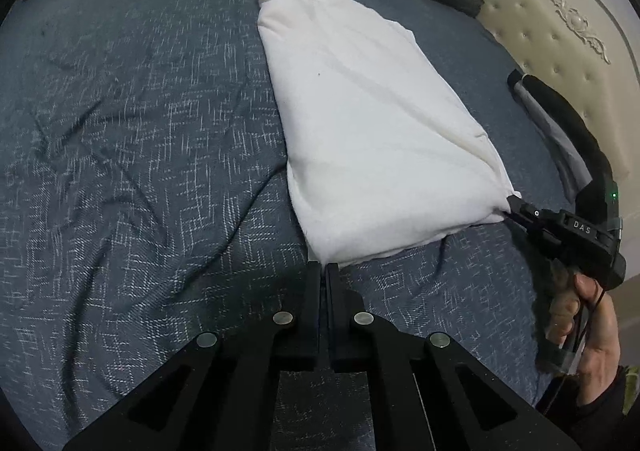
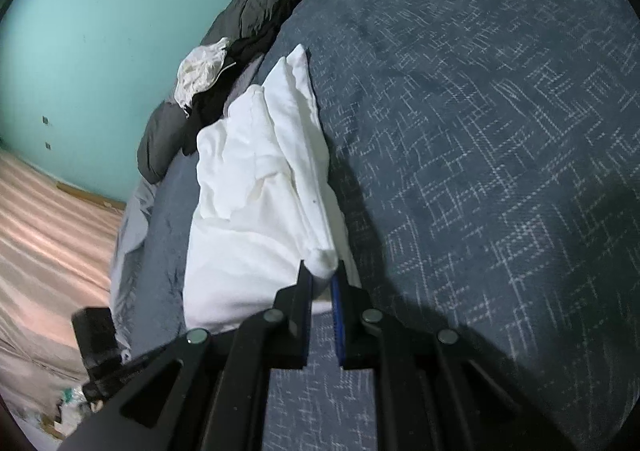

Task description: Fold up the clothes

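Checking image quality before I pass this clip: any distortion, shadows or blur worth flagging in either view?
Left wrist view: strong fisheye bowing with dark corners; the white garment is evenly lit and sharp. Right wrist view: same curvature; the right tool and garment cast a heavy shadow over the blue bedspread; the floor at the left edge looks streaked and soft.

Left matte black two-finger gripper [image 1: 323,271]: flat angular linkage arms with slot cut-outs, four round silver pivot pins. Right matte black two-finger gripper [image 2: 322,279]: same linkage, four silver pins, ribbed blue pad lining inner face of one finger [image 2: 338,315]. From left wrist view, right unit's body reads "DAS" in pale letters, small green light, thin black cable. Bare hand [image 1: 588,323]; dark sleeve cuff [image 1: 580,411].
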A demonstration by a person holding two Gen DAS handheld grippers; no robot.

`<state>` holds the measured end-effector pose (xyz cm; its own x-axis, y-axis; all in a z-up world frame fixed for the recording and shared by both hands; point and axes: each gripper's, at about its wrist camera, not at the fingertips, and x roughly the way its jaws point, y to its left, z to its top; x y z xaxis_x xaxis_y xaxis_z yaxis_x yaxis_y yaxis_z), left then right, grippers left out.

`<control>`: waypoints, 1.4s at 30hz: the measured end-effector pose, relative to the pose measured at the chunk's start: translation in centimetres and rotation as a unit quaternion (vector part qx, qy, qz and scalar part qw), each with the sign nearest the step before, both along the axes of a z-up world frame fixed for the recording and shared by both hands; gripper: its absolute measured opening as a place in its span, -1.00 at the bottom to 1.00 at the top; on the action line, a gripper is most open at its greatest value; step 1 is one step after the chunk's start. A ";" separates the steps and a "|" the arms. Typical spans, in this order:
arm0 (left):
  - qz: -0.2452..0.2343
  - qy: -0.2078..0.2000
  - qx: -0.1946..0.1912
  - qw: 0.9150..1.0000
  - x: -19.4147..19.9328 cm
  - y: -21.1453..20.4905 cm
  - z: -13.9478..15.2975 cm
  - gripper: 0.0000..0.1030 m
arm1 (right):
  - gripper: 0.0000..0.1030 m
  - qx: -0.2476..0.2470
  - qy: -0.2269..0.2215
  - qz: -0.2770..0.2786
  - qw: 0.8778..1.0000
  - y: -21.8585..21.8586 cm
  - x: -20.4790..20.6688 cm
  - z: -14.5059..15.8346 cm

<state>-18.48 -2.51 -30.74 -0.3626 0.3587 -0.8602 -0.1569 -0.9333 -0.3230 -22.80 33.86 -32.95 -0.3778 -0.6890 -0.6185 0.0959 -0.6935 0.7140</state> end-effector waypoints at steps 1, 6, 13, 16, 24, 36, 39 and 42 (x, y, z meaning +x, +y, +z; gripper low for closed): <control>0.000 0.005 -0.002 1.000 0.1 0.0 0.3 -0.96 | -0.81 0.002 0.000 0.001 1.000 0.0 0.1 0.0; 0.019 0.043 0.003 0.999 0.8 -0.8 2.0 -0.96 | -0.81 -0.016 -0.001 -0.012 1.000 1.0 0.1 -0.1; 0.024 0.074 0.021 0.997 -1.1 -1.0 1.8 -0.96 | -0.72 0.012 0.012 -0.065 0.998 2.5 0.9 1.7; 0.015 0.072 0.024 0.997 -1.7 -1.2 0.8 -0.96 | -0.35 -0.001 0.050 -0.082 0.995 2.8 0.7 3.4; 0.002 0.073 0.039 0.997 -2.1 -1.9 -0.2 -0.95 | -0.27 0.028 0.055 -0.005 0.998 -2.6 -4.1 5.0; -0.001 0.059 0.055 0.997 -2.9 -2.3 -1.2 -0.95 | -0.10 0.156 0.071 0.149 0.974 -13.4 -19.8 7.7; 0.004 0.050 0.058 0.997 -3.3 -2.3 -1.6 -0.95 | -0.10 0.173 0.064 0.166 0.969 -15.2 -22.4 7.1; 0.002 0.047 0.056 0.997 -3.5 -2.1 -1.8 -0.95 | -0.10 0.189 0.062 0.179 0.963 -16.8 -24.1 6.3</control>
<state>-21.98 -4.58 -32.53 -0.4414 0.4493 -0.7767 -0.1877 -0.8927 -0.4098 -46.87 17.02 -26.61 -0.2457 -0.5229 -0.8162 0.4458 -0.8086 0.3839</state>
